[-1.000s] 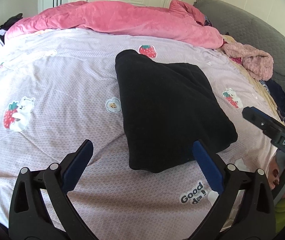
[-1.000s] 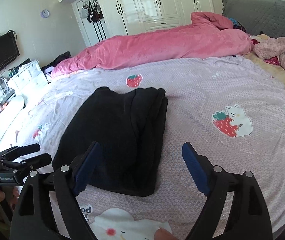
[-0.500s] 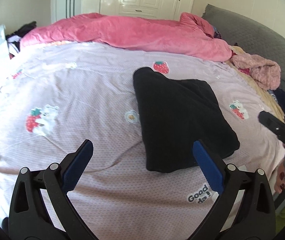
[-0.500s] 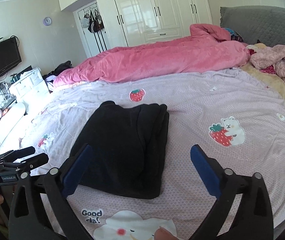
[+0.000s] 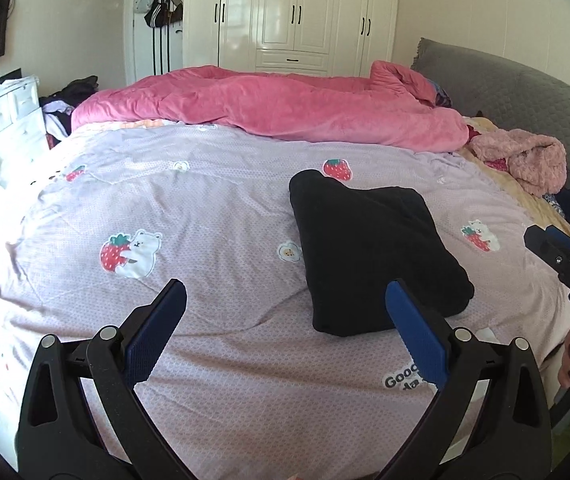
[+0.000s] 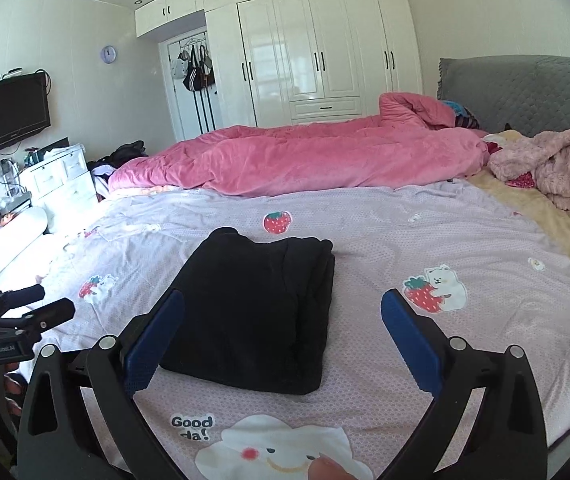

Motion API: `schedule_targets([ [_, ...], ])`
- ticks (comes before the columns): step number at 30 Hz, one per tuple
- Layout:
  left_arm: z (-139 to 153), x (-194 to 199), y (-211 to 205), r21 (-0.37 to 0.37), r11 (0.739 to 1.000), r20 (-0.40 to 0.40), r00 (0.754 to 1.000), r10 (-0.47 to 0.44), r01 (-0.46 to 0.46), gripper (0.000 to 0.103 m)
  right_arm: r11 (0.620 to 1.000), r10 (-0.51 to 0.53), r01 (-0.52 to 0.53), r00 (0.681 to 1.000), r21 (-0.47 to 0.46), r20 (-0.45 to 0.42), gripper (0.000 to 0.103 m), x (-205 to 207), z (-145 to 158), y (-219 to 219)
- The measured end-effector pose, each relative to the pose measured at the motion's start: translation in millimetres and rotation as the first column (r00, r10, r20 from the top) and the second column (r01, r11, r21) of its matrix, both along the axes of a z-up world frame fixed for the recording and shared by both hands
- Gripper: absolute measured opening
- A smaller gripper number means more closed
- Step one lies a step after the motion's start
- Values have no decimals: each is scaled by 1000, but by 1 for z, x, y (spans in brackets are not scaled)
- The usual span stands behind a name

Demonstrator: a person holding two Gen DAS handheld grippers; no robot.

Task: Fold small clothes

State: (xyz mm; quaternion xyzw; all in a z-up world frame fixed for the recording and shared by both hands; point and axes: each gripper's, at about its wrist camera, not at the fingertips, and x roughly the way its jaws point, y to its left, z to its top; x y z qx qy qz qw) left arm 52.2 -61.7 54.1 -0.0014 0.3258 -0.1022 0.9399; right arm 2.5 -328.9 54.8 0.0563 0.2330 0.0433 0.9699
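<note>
Holding both my left gripper [image 5: 285, 320] and right gripper [image 6: 283, 316] with fingers spread, empty, above the folded black garment [image 6: 257, 312] on the bed [image 5: 213, 208].

Left gripper [image 5: 285, 320] is sitting at bottom centre of its own view, jaws spread wide, gripping nothing. Right gripper [image 6: 283, 320] is doing likewise in its view. Each is poking into the other's frame edge, hand-held.
</note>
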Motion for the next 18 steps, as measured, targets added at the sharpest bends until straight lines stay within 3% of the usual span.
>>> schedule_targets([
  [5, -3, -11, 8, -33, 999, 5, 1000, 6, -6, 94, 1000, 8, -8, 1000, -20, 7, 98, -14, -6, 8],
  [9, -9, -17, 8, -17, 1000, 3, 1000, 12, -12, 94, 1000, 13, -13, 1000, 2, -7, 98, -28, -20, 14],
  [18, -36, -26, 11, -23, 1000, -62, 998, -5, 3, 94, 1000, -26, 24, 990, -16, -136, 98, -35, -60, 24],
])
